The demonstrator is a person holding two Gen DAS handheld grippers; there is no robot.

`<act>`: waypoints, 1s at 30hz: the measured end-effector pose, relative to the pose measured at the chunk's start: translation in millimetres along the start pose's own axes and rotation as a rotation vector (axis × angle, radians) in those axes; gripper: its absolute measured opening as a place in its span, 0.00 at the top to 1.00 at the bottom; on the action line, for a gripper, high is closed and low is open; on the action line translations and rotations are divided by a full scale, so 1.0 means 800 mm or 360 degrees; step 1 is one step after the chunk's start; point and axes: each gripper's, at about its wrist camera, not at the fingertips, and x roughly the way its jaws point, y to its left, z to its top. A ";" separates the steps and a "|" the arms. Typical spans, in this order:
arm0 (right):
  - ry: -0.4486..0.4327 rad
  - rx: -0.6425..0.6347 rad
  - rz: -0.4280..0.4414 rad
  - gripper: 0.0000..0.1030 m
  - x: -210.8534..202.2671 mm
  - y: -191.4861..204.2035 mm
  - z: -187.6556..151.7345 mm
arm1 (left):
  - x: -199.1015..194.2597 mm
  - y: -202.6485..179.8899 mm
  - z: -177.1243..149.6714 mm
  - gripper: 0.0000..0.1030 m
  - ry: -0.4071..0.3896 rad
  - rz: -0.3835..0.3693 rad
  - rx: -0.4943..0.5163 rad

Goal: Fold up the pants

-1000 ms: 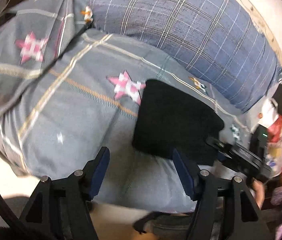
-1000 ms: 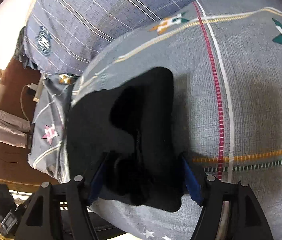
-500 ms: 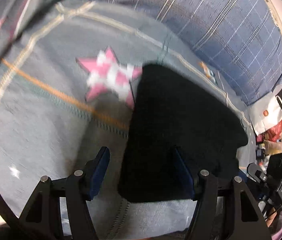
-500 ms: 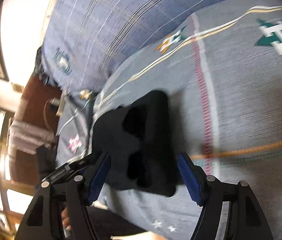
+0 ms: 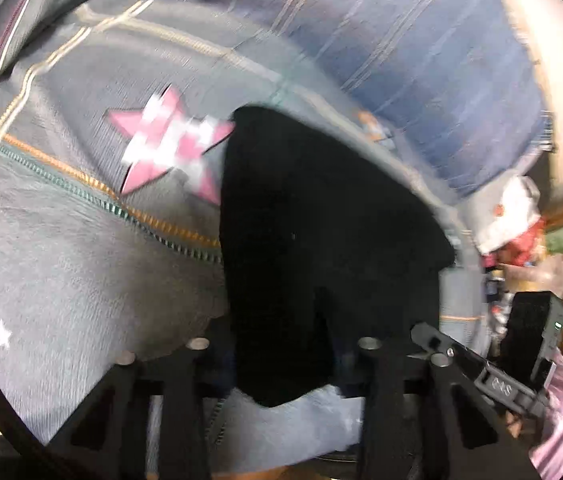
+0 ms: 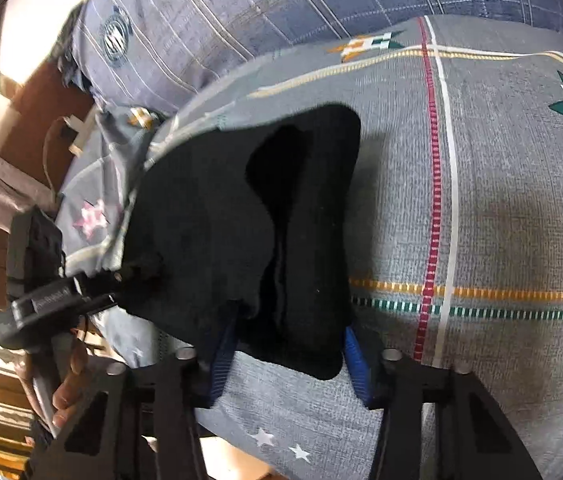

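Note:
The black pants (image 5: 321,220) lie folded into a small thick bundle on a grey patterned bedspread (image 5: 61,264). In the left wrist view my left gripper (image 5: 285,360) straddles the bundle's near edge, its jaws narrowed against the black cloth. In the right wrist view the pants (image 6: 249,216) show stacked layers, and my right gripper (image 6: 287,356) straddles their near end, with blue pads (image 6: 355,364) close on both sides. The left gripper (image 6: 53,300) shows at the bundle's left edge.
A blue plaid pillow (image 6: 281,8) lies behind the pants. A pink star patch (image 5: 169,144) marks the bedspread left of them. Bags and clutter (image 5: 517,224) sit past the bed's right edge. Brown wooden furniture (image 6: 13,184) stands at the left.
Both grippers have narrowed around the near edge of the folded pants. The left gripper moved forward from the bedspread onto the bundle. The right view swung slightly.

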 end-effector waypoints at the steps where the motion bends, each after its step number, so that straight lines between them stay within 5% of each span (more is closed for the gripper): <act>1: -0.0050 -0.0007 0.0038 0.64 -0.013 -0.002 -0.001 | -0.006 -0.005 -0.005 0.66 -0.0012 -0.0012 0.0042; 3: -0.0106 -0.0004 0.0090 0.64 -0.029 -0.003 -0.007 | -0.001 -0.006 -0.015 0.65 0.0038 0.0019 0.0085; 5: -0.0014 0.0041 0.0037 0.61 -0.015 -0.010 -0.014 | 0.013 -0.001 -0.021 0.54 0.0125 0.0093 0.0096; 7: 0.0066 0.0077 -0.0045 0.56 0.001 -0.016 -0.016 | 0.008 0.001 -0.019 0.47 0.0090 0.0128 0.0100; 9: 0.0005 0.0064 -0.0011 0.53 -0.012 -0.010 -0.010 | -0.017 -0.003 -0.016 0.43 -0.0042 0.0180 0.0124; 11: -0.0141 0.0052 0.0037 0.36 -0.037 -0.005 -0.006 | -0.033 -0.010 -0.010 0.29 -0.0129 0.0231 0.0136; 14: -0.0237 0.0015 0.0029 0.18 -0.047 0.004 0.003 | -0.026 -0.027 0.016 0.28 -0.0097 0.0355 0.0184; 20: -0.0083 -0.0036 -0.0142 0.19 0.006 0.014 0.074 | 0.022 -0.017 0.079 0.29 -0.0018 0.0263 0.0024; 22: -0.0087 -0.0021 -0.0183 0.27 0.017 0.004 0.079 | 0.033 0.007 0.076 0.48 0.0014 0.0184 -0.0062; 24: -0.0062 0.0069 -0.0142 0.41 0.024 -0.008 0.074 | 0.037 0.016 0.078 0.50 0.0000 0.0124 -0.0187; 30: -0.0070 -0.0077 -0.0193 0.61 0.023 0.016 0.082 | 0.020 -0.022 0.076 0.68 -0.0077 0.0201 0.0010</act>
